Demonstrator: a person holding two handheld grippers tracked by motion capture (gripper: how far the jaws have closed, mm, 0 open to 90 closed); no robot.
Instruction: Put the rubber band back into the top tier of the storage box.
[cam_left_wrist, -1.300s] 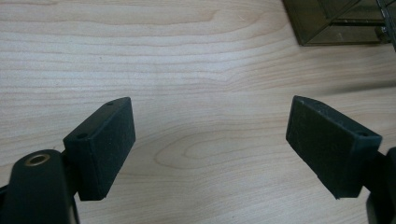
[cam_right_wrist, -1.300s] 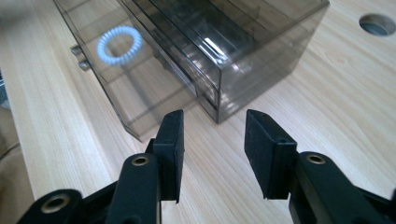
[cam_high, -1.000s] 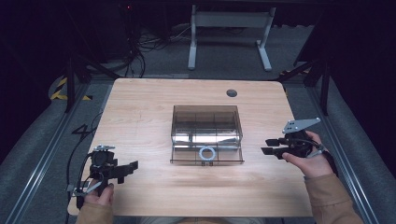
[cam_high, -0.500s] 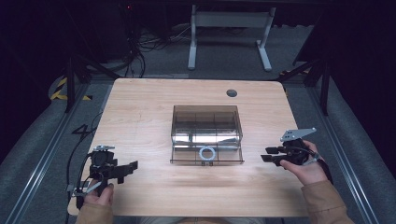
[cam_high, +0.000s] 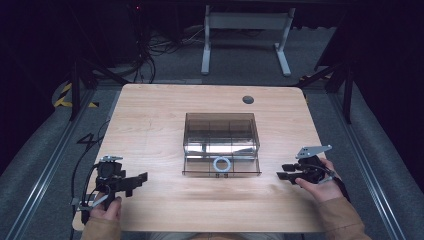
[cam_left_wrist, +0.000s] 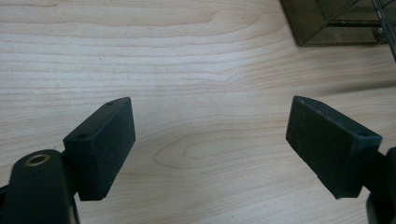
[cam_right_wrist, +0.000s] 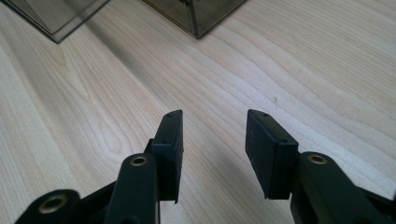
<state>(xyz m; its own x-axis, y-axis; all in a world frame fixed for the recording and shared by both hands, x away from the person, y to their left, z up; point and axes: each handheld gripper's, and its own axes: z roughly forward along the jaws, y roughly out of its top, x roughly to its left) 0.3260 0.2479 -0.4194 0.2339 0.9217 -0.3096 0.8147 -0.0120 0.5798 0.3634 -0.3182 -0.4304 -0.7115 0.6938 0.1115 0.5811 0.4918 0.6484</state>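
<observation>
Smoked clear box (cam_high: 221, 136) sits mid-bench (cam_high: 150, 115), its front flap folded down flat, a white ring (cam_high: 222, 164) lying on the flap. Left hand-held gripper (cam_high: 140, 178) is at the near left corner, jaws spread wide, nothing between them (bare wood underneath). Right hand-held gripper (cam_high: 281, 171) is low over the bench, right of the box and well apart from it, jaws parted and empty, pointing toward the box.
</observation>
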